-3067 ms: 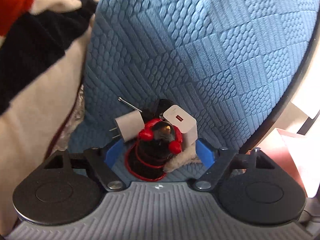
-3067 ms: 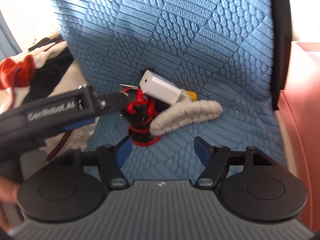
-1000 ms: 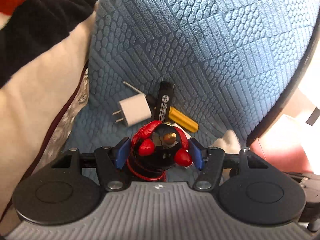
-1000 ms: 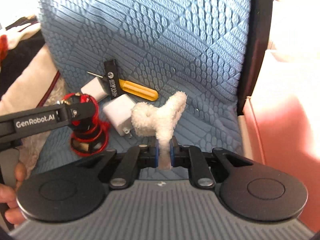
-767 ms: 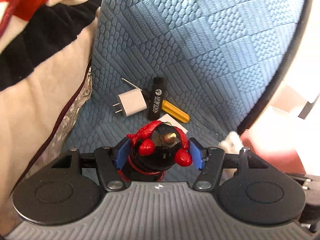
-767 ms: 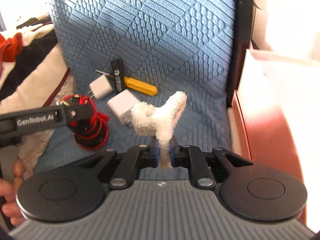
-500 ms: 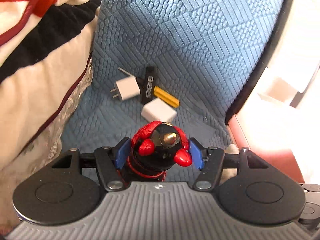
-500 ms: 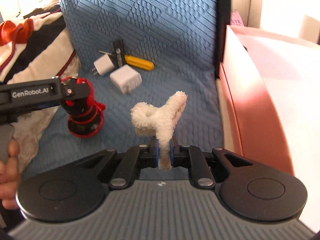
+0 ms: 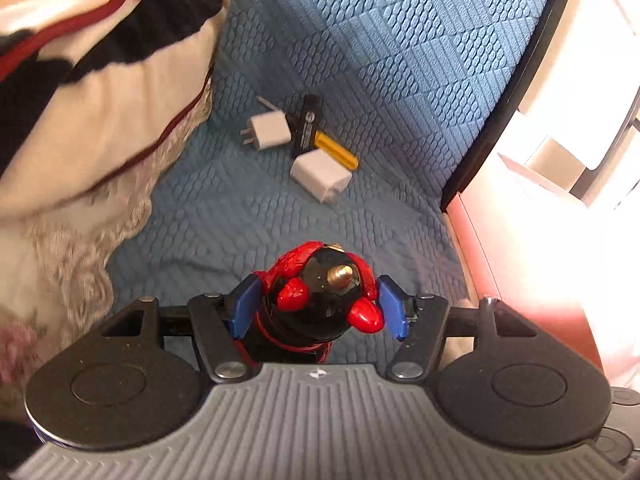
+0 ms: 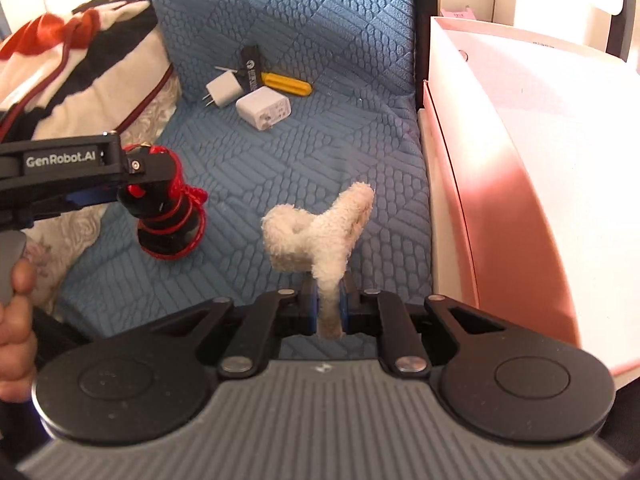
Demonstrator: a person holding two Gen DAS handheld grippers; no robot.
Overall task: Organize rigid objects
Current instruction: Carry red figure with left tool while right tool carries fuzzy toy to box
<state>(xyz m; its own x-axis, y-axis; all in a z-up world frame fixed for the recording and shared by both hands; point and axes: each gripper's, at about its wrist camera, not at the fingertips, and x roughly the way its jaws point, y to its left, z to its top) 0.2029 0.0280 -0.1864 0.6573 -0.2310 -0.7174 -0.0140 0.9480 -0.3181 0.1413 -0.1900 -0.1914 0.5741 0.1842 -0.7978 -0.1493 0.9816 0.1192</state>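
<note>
Through your left wrist camera, the left gripper [image 9: 318,306] clamps a black ball-headed mini tripod wrapped in red cord [image 9: 320,300] between its blue pads; its lower part is hidden behind the gripper body. Beyond it on the blue quilted seat cushion [image 9: 380,60] lie a small white plug adapter [image 9: 269,131], a black-and-yellow tool [image 9: 316,136] partly under a second white charger block [image 9: 321,175]. A striped blanket [image 9: 80,80] crowds the left edge, and the right edge is washed out by glare.

Through your right wrist camera, the right gripper [image 10: 329,307] pinches a cream fluffy fabric piece [image 10: 320,232] (what it is you cannot make out). A pink box [image 10: 520,184] stands beside the cushion. Your hand [image 10: 16,320] is cut off at the left edge.
</note>
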